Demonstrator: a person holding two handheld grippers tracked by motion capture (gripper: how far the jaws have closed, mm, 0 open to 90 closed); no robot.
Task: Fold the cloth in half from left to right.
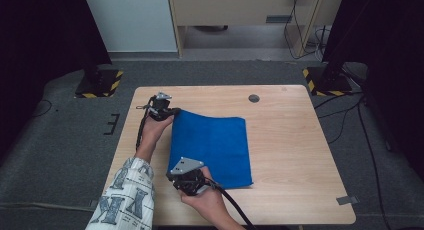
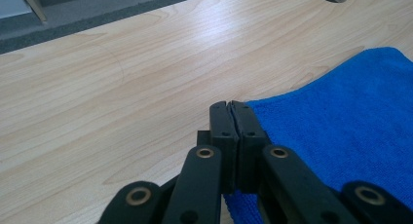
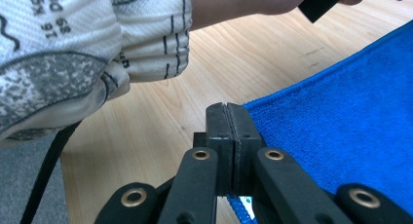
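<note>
**Both Grippers Pinched a Blue Cloth by Its Left Edge**

Nearest the high camera, a patterned sleeve (image 1: 127, 197) reached in over the wooden table (image 1: 295, 155), where a blue cloth (image 1: 215, 150) lay folded near the middle. The right gripper (image 1: 186, 176) had its jaws closed flat on the cloth's near-left corner; the left gripper (image 1: 167, 111) was clamped likewise on the far-left corner. Both hands sat low, wrists angled toward the fabric. Each held only a thin margin of cloth, so an uneven lift could probably pull a corner free or drag the fold askew.
</note>
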